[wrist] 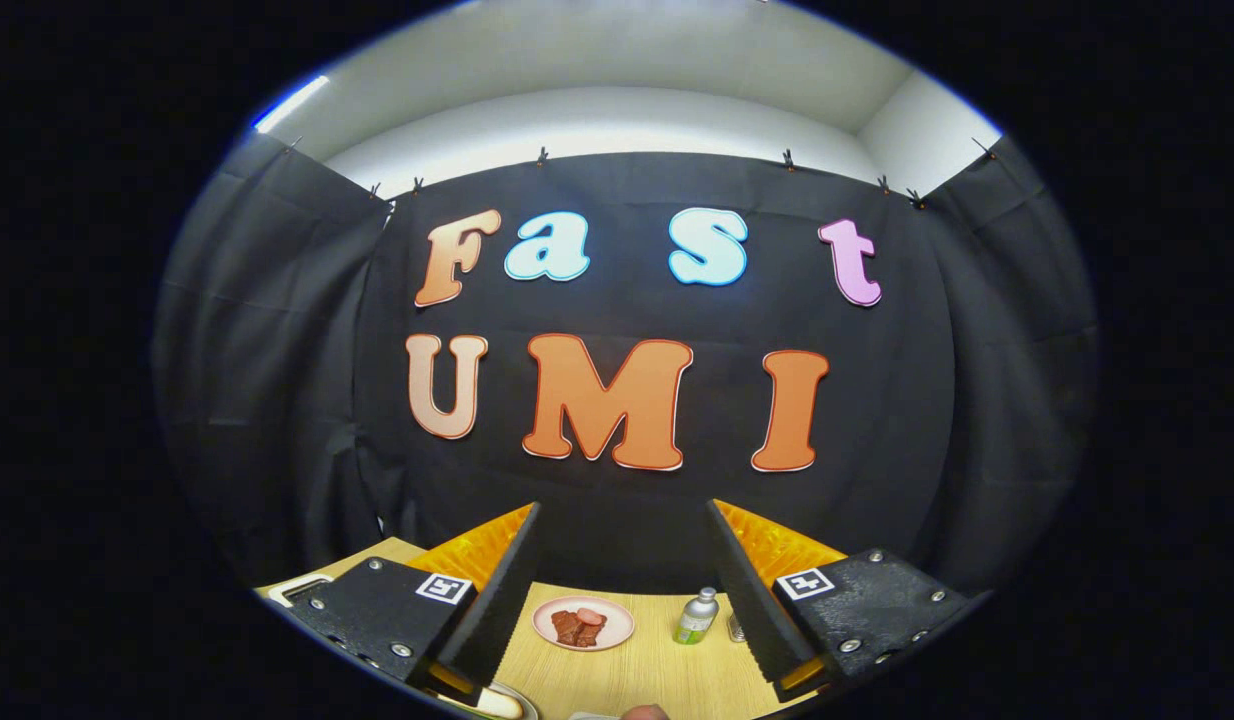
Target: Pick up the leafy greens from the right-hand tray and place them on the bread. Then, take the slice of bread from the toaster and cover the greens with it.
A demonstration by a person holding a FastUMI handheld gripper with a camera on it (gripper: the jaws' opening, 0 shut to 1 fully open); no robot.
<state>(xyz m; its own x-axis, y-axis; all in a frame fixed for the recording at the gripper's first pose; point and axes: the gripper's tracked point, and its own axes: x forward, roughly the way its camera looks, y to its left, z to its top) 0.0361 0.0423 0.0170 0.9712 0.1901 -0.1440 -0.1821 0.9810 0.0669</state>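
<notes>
Even overhead brightness, sharp centre, strong fisheye bending at edges, soft glare on pale ceiling.

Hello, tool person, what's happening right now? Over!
Tool open, holding nothing, raised over the wooden table. Pink plate of meat slices and small green bottle ahead between the fingers. Nothing blocking.

Pink plate [583, 622] of brown meat [577, 627], green bottle [695, 617].

A pale wood grain, matt and finely lined, is shown by the table [627, 675]. A smooth, glossy finish is seen on the pink plate [617, 628]. The small bottle [696, 617] looks like plastic with a metallic cap.
</notes>
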